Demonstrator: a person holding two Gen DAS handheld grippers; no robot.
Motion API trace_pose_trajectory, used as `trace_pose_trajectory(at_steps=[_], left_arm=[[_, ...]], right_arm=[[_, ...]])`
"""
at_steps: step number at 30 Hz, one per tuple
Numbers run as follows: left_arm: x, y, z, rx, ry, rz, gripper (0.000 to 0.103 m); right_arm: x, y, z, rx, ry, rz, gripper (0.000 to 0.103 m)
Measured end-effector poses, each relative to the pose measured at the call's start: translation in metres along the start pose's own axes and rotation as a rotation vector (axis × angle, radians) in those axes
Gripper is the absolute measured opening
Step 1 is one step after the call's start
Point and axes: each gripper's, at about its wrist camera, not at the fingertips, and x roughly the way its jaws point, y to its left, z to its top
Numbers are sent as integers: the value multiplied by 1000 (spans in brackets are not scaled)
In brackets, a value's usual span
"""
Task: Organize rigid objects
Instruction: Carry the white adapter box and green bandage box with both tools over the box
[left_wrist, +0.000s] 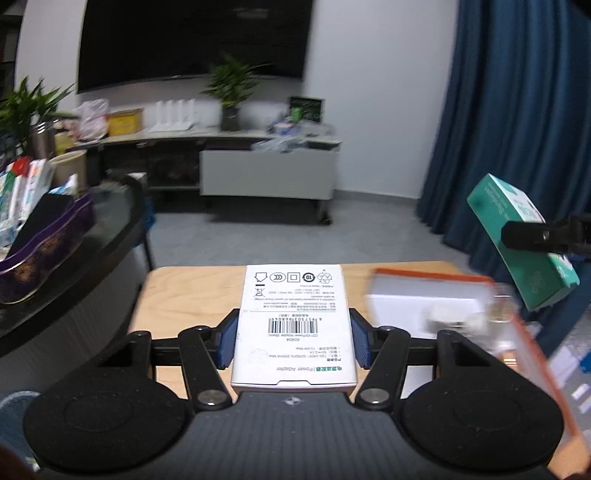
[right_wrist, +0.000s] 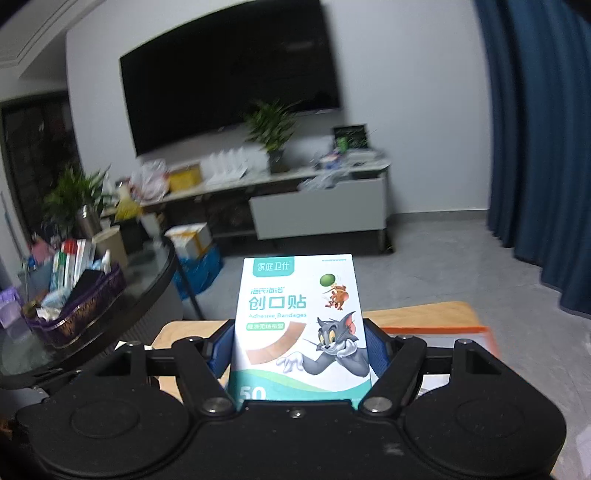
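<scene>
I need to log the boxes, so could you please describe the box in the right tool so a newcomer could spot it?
Start at the wooden table in front of the TV. Above it, the right tool is shut on a bandage box. It is white and teal with a cartoon cat and mouse, unlike the plain white adapter box in the left tool.

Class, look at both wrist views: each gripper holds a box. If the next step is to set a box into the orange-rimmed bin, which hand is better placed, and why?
Probably the right. In the left wrist view its bandage box hangs right above the orange-rimmed bin, while the left gripper holds its white adapter box over bare wooden table beside the bin.
</scene>
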Motion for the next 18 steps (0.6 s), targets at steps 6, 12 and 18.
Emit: trace_pose_trajectory(at_steps=[6,12,18], left_arm=[[-20,-66,-6,37,-13,-116,60],[-25,-106,-8,75,-32,-196,60],[-30,-108,-23,82,-28,-183,60]], right_arm=[[-78,-57,-13,44,-67,-113,84],[-122,-87,-31,95,-107,-164,84],[-131,-87,-50,102,-96,-154,84]])
